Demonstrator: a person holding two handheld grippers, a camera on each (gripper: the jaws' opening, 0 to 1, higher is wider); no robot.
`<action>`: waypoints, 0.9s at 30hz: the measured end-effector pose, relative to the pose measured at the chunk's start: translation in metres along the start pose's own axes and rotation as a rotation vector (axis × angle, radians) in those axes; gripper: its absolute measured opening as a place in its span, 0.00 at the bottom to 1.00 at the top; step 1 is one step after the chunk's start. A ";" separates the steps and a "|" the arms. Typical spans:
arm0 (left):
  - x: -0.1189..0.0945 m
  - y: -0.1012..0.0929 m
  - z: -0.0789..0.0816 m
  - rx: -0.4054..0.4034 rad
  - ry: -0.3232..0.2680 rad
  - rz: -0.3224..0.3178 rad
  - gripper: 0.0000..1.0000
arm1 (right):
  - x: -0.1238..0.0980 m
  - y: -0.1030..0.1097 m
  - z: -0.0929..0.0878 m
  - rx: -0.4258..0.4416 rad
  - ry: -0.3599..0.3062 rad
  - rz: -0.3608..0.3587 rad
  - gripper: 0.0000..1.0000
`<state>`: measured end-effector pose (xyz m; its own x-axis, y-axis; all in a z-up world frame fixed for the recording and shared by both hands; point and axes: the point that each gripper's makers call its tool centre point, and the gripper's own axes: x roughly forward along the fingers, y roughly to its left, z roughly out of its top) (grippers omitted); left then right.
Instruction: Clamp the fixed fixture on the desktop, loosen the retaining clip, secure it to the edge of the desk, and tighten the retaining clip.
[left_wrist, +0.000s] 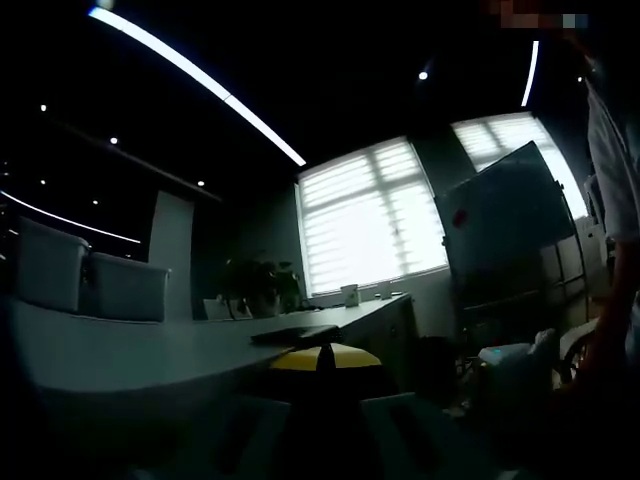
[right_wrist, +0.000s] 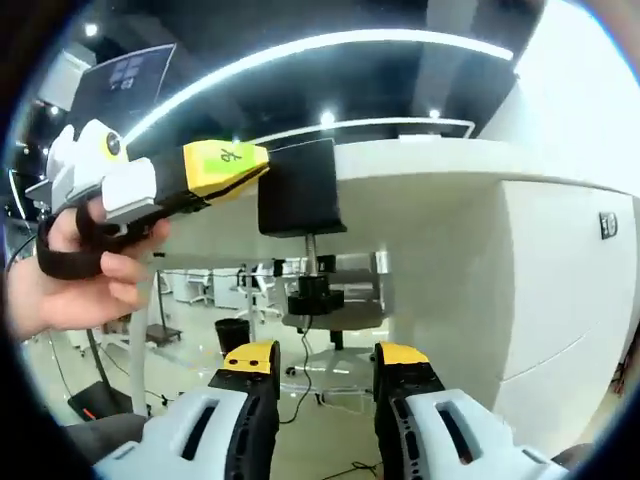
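The clamp (right_wrist: 300, 190) sits at the desk (right_wrist: 450, 160) edge. The right gripper view looks up at it from below the desktop. Its black block is against the white rim, with a screw and a knob (right_wrist: 315, 295) hanging under it. My left tongs (right_wrist: 255, 165) come in from the left in my hand (right_wrist: 70, 270), their yellow tip touching the block's upper corner.

The left gripper view is dark and looks level along the desktop. There the clamp (left_wrist: 295, 334) reads only as a flat dark plate lying on the desk (left_wrist: 120, 360). My left tongs' (left_wrist: 325, 358) yellow tips are drawn close together right at its near edge, so they look clenched on it. My right tongs (right_wrist: 325, 358) hang released below the knob, jaws well apart and touching nothing.

Beyond the plate are a plant (left_wrist: 260, 280), two chairs (left_wrist: 85, 275), bright blinds (left_wrist: 370, 215) and a whiteboard (left_wrist: 505, 215). A sleeve (left_wrist: 612, 150) edges in at the right. From below I see a cable (right_wrist: 305, 350) dropping from the knob, a bin (right_wrist: 232, 335) on the floor, and the desk's white side panel (right_wrist: 560, 290).
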<state>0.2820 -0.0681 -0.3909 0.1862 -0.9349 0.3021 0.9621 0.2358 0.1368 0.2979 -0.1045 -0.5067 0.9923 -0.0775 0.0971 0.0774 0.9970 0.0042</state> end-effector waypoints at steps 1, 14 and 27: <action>0.000 0.000 0.000 0.002 0.001 0.001 0.01 | 0.000 0.002 0.003 -0.002 -0.004 -0.006 0.35; -0.001 0.001 0.003 0.012 -0.005 0.003 0.01 | 0.024 0.015 0.024 -0.054 -0.015 -0.084 0.34; -0.004 0.005 0.004 0.007 -0.015 0.001 0.01 | 0.029 0.006 0.023 -0.133 -0.028 -0.048 0.22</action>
<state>0.2853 -0.0625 -0.3876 0.1841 -0.9306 0.3163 0.9604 0.2387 0.1435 0.3253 -0.1003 -0.4809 0.9842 -0.1232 0.1272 0.1389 0.9827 -0.1223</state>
